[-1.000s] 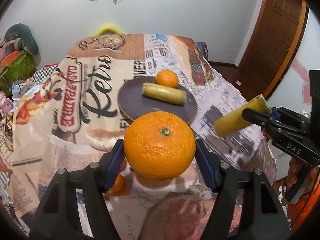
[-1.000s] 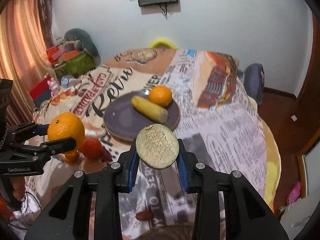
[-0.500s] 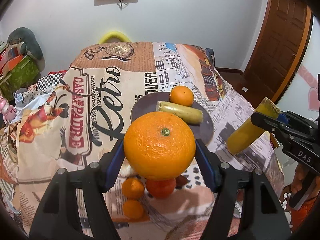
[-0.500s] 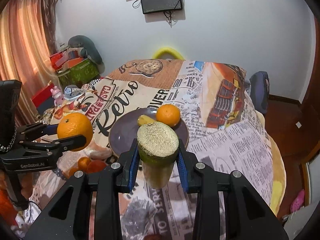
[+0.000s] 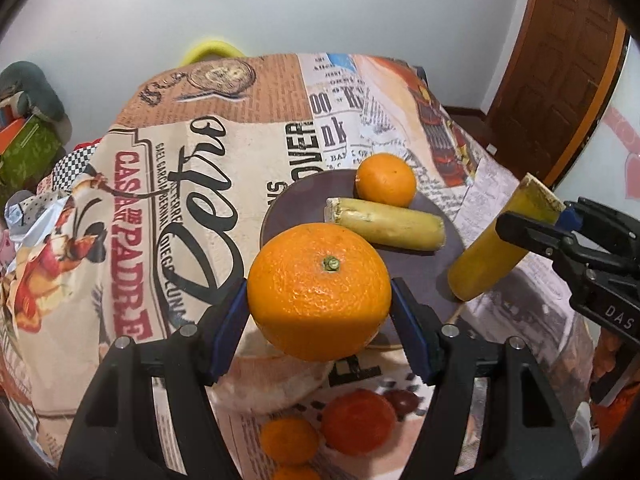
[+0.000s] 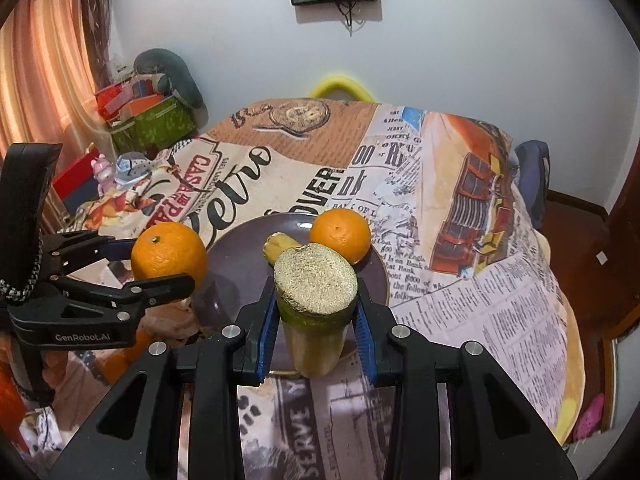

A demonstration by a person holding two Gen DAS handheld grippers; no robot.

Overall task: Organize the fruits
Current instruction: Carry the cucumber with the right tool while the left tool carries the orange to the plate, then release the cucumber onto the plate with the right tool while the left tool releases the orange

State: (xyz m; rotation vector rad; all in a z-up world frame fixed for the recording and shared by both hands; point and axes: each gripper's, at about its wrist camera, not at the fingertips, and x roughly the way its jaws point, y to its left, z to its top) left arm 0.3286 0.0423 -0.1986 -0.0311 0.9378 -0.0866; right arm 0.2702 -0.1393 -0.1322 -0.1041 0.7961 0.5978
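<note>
Both grippers carry fruit toward the dark plate point(image 5: 432, 280)
Left gripper point(image 5: 320, 344) clamps a large orange point(image 5: 319, 291); right gripper point(image 6: 316, 316) pinches a yellow banana piece point(image 6: 316, 304) upright, ready to join the plated fruit

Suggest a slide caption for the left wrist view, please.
Left gripper carries an orange toward the purple plate; right gripper brings a yellow stalk piece.

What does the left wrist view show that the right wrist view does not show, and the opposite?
Only the left wrist view shows the red-orange fruit on the cloth below the left gripper, and the brown door.

Only the right wrist view shows the curtain and the cut end of the yellow piece in the right gripper.

Both show the large orange, the dark plate with a small orange and a second yellow piece.
</note>
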